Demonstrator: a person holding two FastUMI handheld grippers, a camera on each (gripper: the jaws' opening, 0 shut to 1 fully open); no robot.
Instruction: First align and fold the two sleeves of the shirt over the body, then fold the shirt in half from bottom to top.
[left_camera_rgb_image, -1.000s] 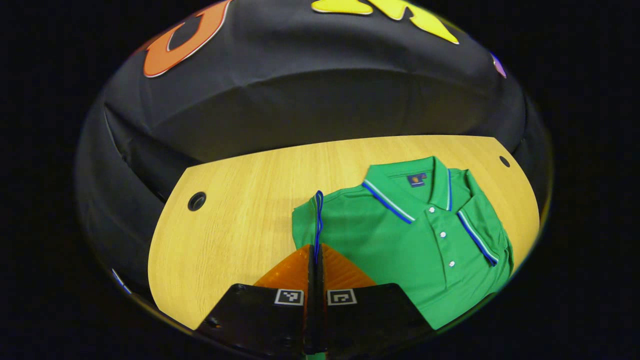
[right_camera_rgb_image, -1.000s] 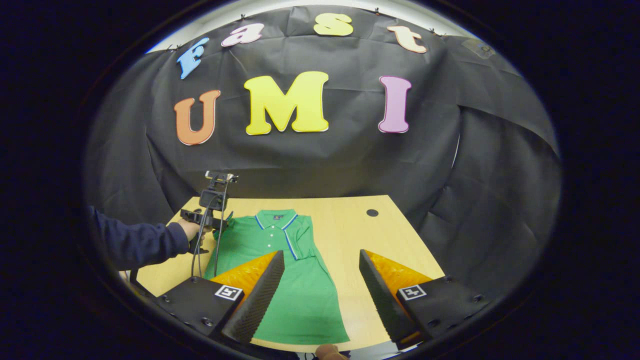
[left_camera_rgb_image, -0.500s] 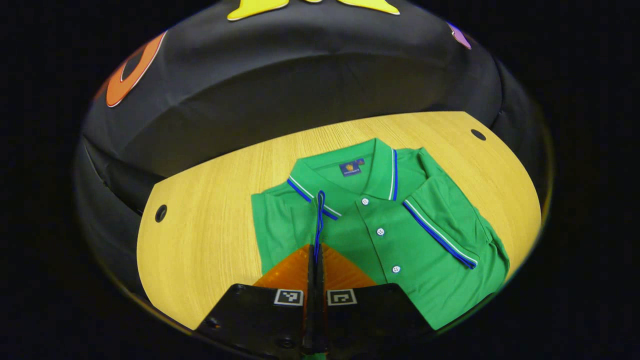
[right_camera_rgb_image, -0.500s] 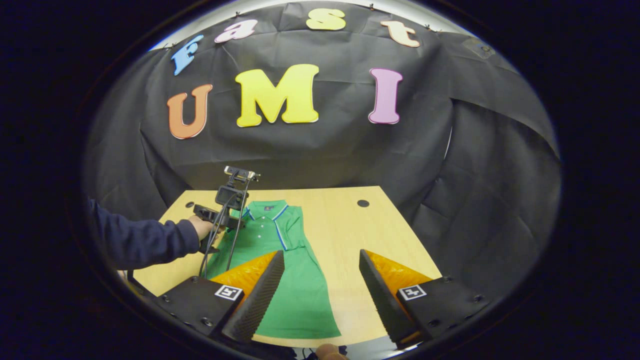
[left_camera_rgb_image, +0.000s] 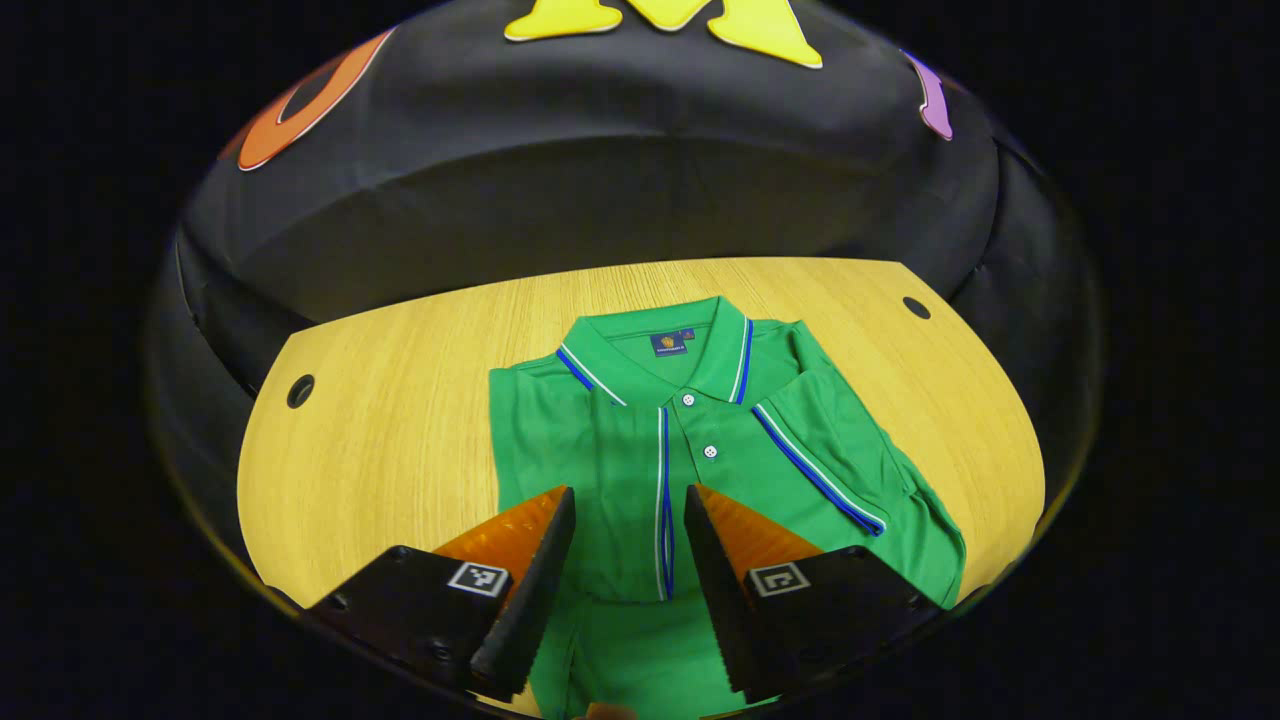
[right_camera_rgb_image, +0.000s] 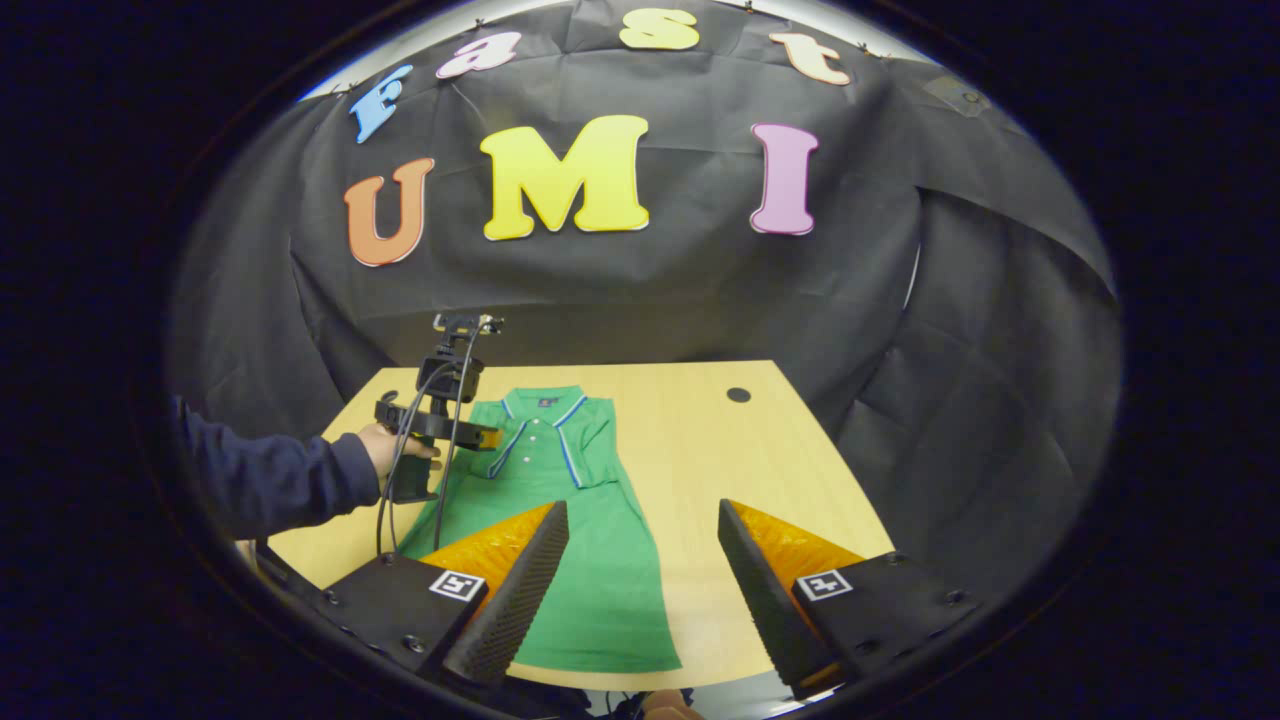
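Note:
A green polo shirt (left_camera_rgb_image: 720, 460) with blue-and-white trim lies flat on the wooden table (left_camera_rgb_image: 400, 440), collar toward the far wall. Both short sleeves are folded in over the chest, their striped cuffs near the button placket. My left gripper (left_camera_rgb_image: 625, 510) hovers open just above the left sleeve's cuff, nothing between its fingers. In the right gripper view the shirt (right_camera_rgb_image: 590, 560) stretches toward me, and the left gripper (right_camera_rgb_image: 440, 430), held by a hand in a dark sleeve, sits over its left shoulder. My right gripper (right_camera_rgb_image: 640, 545) stands open above the shirt's lower right side, holding nothing.
The table has round cable holes (left_camera_rgb_image: 300, 390) (left_camera_rgb_image: 915, 307) near its far corners. Black cloth walls close in behind and on both sides. Cables (right_camera_rgb_image: 400, 490) hang from the left gripper. Bare wood lies left of the shirt (left_camera_rgb_image: 380, 470) and right of it (right_camera_rgb_image: 740, 470).
My left gripper, shut on the left sleeve's cuff a second ago, carried it over the chest, then opened and let it drop flat. The right gripper stayed open and barely moved.

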